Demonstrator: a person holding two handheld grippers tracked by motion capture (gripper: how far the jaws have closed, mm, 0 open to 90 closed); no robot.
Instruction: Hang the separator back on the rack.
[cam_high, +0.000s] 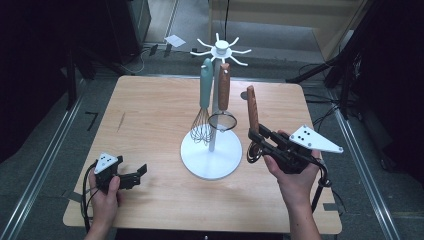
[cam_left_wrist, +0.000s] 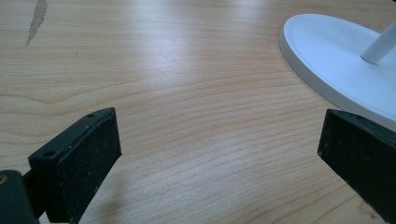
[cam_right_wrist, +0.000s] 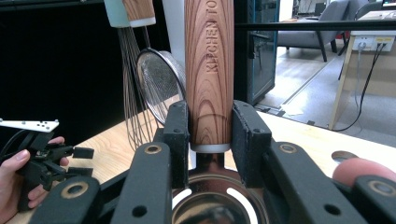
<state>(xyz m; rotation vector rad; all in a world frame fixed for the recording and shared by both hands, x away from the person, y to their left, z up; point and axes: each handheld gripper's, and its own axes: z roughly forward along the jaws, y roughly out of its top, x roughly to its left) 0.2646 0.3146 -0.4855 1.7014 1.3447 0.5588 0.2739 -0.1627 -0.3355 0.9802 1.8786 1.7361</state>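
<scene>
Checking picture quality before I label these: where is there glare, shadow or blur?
High view: even light, dark surroundings, small things soft. Left gripper view: pale sheen across the table, soft shadow under the left gripper. Right gripper view: the wood-grain handle in the right gripper is sharp, the room behind blurred; the steel bowl below it glints.

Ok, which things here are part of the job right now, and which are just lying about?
In the job:
- wood-handled utensil, clamped upright in the right gripper
- white rack, where the whisk and strainer hang

Lying about:
- left gripper, open, nothing between its jaws, low over the table
- white paper on the floor behind
</scene>
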